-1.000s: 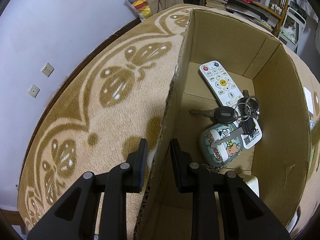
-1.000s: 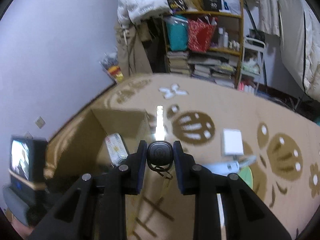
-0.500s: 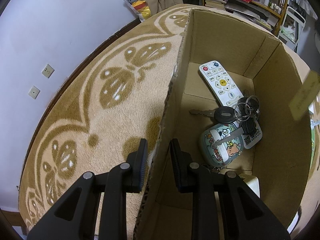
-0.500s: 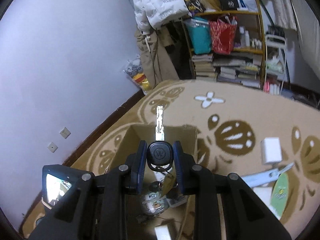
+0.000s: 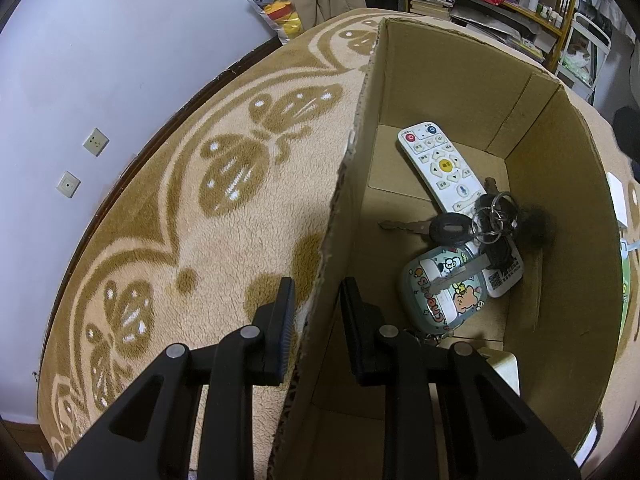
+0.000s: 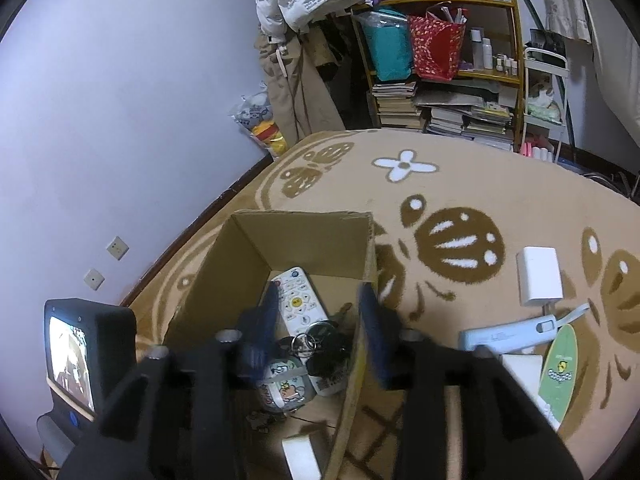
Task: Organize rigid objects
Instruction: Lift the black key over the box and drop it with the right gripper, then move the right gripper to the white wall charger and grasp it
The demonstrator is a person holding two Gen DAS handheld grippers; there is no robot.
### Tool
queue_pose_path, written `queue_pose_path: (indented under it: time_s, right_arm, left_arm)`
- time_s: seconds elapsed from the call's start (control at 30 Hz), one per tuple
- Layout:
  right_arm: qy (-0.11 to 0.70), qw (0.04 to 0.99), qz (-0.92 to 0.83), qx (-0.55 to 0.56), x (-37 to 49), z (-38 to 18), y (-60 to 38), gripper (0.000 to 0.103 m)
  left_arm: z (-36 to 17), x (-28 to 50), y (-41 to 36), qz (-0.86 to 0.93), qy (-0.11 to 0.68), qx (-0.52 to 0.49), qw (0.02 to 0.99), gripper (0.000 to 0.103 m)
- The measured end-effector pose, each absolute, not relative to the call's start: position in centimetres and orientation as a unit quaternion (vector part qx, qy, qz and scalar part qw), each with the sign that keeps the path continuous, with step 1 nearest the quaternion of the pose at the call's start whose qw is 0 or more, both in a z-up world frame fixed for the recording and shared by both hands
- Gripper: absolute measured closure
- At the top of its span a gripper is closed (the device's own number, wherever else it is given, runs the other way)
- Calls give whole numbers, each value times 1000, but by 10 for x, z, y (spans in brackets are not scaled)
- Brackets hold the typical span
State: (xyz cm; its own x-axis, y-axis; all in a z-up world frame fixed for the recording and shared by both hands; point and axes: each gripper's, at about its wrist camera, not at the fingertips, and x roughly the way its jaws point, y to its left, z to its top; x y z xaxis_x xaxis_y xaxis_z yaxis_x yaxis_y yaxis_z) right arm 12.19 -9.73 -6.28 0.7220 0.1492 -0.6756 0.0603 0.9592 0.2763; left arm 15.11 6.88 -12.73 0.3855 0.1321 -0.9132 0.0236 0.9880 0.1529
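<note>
An open cardboard box (image 5: 560, 184) (image 6: 304, 240) sits on the patterned rug. Inside lie a white remote (image 5: 440, 168) (image 6: 296, 300), a bunch of keys (image 5: 472, 228) (image 6: 320, 340) and a cartoon-printed pouch (image 5: 444, 292) (image 6: 284, 384). A blurred black key (image 5: 536, 228) is dropping in next to the bunch. My left gripper (image 5: 316, 304) is shut on the box's left wall (image 5: 340, 216). My right gripper (image 6: 316, 320) is open and empty above the box.
On the rug right of the box lie a white charger (image 6: 538, 276), a light blue device (image 6: 508, 334) and a green surfboard-shaped tag (image 6: 558, 368). A cluttered bookshelf (image 6: 440, 60) and hanging clothes stand at the back. The left gripper's screen (image 6: 80, 352) shows at lower left.
My right gripper moved from the rug to above the box, opened and let go of the black key. The key is now falling into the box. The left gripper held still.
</note>
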Motion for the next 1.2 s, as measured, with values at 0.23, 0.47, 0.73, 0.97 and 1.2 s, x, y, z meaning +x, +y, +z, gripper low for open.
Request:
queue_pose_path:
  time_s: [0.23, 0.47, 0.73, 0.97, 1.2]
  right_arm:
    - [379, 918, -23, 111, 110, -65, -121, 21]
    - [403, 908, -63, 91, 99, -83, -149, 21]
    - [424, 896, -97, 88, 84, -112, -178, 21]
    - [444, 882, -121, 107, 77, -137, -199, 21]
    - [473, 862, -134, 125, 75, -163, -209, 21]
  left_arm:
    - [-128, 151, 69, 32, 554, 72, 829, 80]
    - [-128, 151, 69, 32, 554, 72, 829, 80]
    - [-128, 151, 69, 32, 554, 72, 829, 80]
    - [-128, 151, 69, 32, 553, 72, 829, 80]
    - [-128, 151, 69, 32, 554, 72, 829, 80]
